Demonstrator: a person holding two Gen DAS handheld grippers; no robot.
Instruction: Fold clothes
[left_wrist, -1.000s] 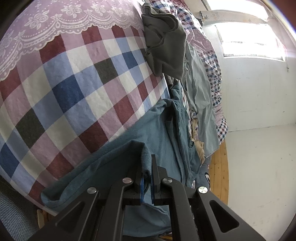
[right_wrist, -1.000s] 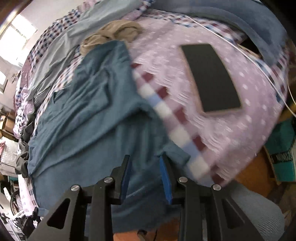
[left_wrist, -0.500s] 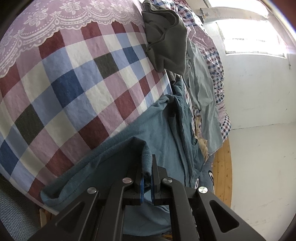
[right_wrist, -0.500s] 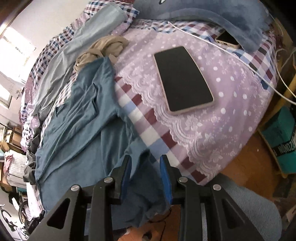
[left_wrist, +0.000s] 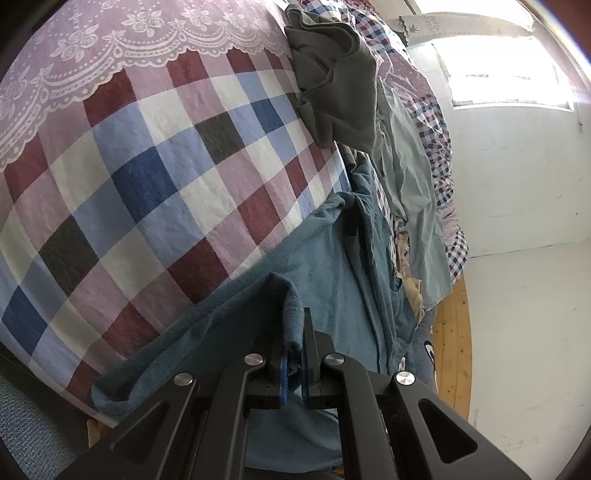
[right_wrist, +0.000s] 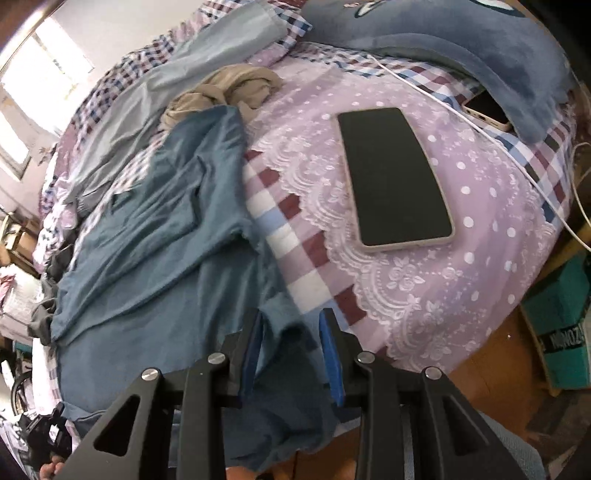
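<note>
The left gripper (left_wrist: 293, 363) pinches a hem corner of the teal shirt (right_wrist: 155, 236), spread ahead on the bed (right_wrist: 424, 295); the right gripper (right_wrist: 291, 354) stands wide astride another corner (bite deep, both layers).

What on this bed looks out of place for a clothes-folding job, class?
A large dark-screened phone lies flat on the lace-edged cover, beside the blue shirt being folded. A second phone and a white cable sit farther back, partly under a blue blanket. They are not laundry.
</note>
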